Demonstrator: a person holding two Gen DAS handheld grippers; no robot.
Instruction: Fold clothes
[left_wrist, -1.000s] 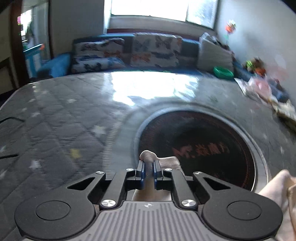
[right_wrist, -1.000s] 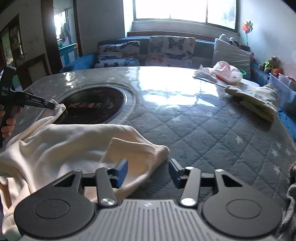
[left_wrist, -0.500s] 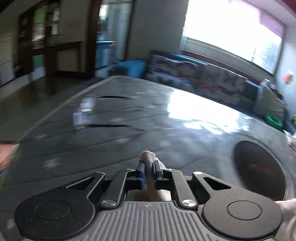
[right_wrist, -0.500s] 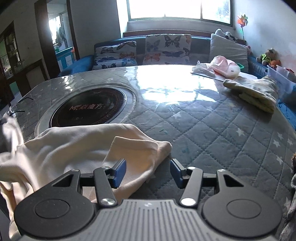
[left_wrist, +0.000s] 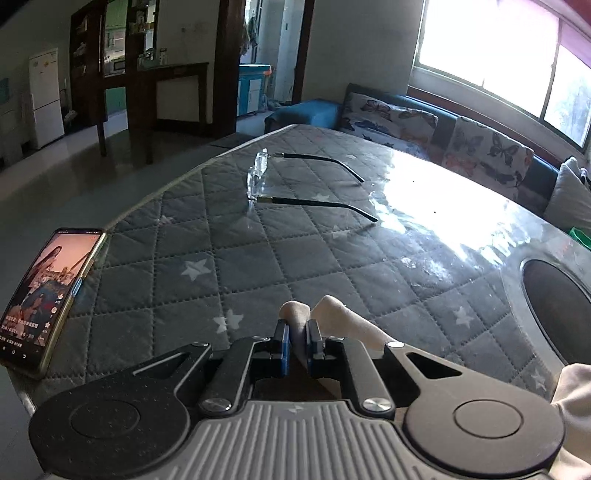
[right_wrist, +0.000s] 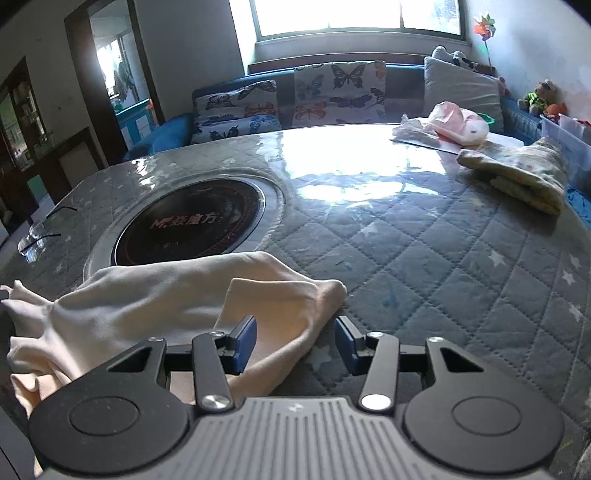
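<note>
A cream garment (right_wrist: 155, 295) lies bunched on the grey quilted table (right_wrist: 424, 258), in front of the round dark hob (right_wrist: 192, 229). My left gripper (left_wrist: 297, 338) is shut on a fold of the cream garment (left_wrist: 332, 314), just above the table near its left edge. My right gripper (right_wrist: 295, 341) is open, its left finger over the garment's right corner, its right finger over bare quilt. The left gripper itself is out of the right wrist view.
A lit phone (left_wrist: 48, 295) lies at the table's left edge. Glasses (left_wrist: 291, 181) lie beyond it. A folded yellowish cloth (right_wrist: 517, 173) and pink items (right_wrist: 454, 125) lie far right. A sofa with butterfly cushions (right_wrist: 332, 92) stands behind.
My left gripper has carried the pinched cloth leftward, from over the hob toward the table's left edge by the phone. The garment is drawn out to the left. My right gripper stays open.
</note>
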